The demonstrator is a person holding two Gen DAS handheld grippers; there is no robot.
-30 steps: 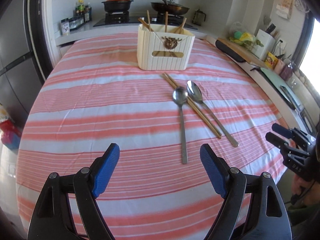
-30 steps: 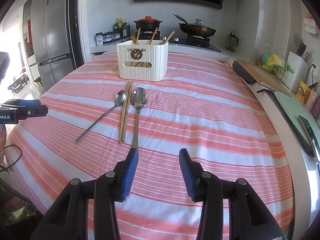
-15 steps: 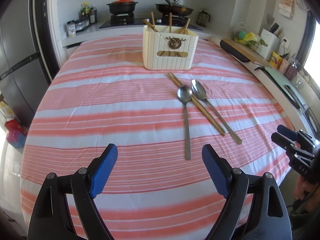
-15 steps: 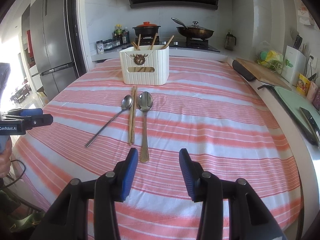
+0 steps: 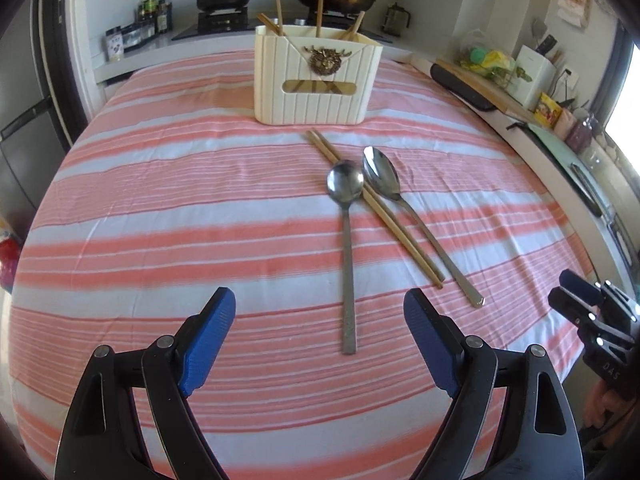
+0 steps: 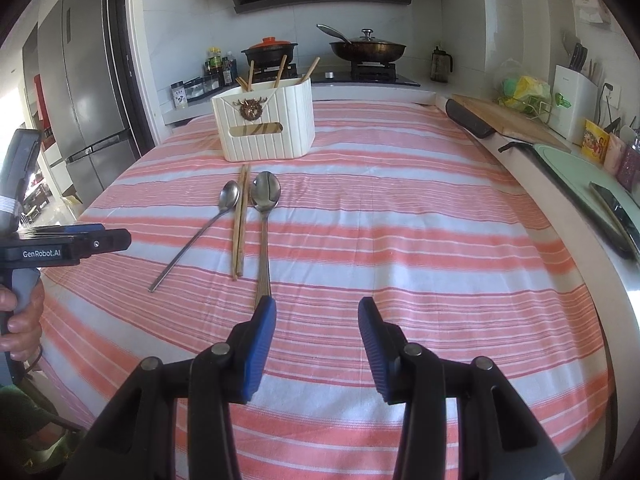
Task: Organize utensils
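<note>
On the striped tablecloth lie two metal spoons and a pair of wooden chopsticks (image 5: 372, 206) between them. The round spoon (image 5: 347, 248) points its handle at my left gripper (image 5: 320, 340), which hovers wide open just short of the handle end. The oval spoon (image 5: 416, 216) lies to the right. A cream utensil holder (image 5: 316, 80) with chopsticks in it stands behind them. In the right wrist view, my right gripper (image 6: 316, 326) is open and empty near the oval spoon (image 6: 265, 224) handle end; the chopsticks (image 6: 240, 220), round spoon (image 6: 200, 232) and holder (image 6: 266, 124) lie ahead.
The table (image 5: 160, 200) ends in a counter with a stove, pots (image 6: 366, 50) and bottles at the back. A cutting board (image 6: 508, 120), knife block and packets line the right counter. A fridge (image 6: 80, 100) stands at left. A hand holds the left gripper's body (image 6: 60, 246).
The left gripper has moved forward and lower, so the spoons and holder look nearer. The right view has rolled to a more level horizon.
</note>
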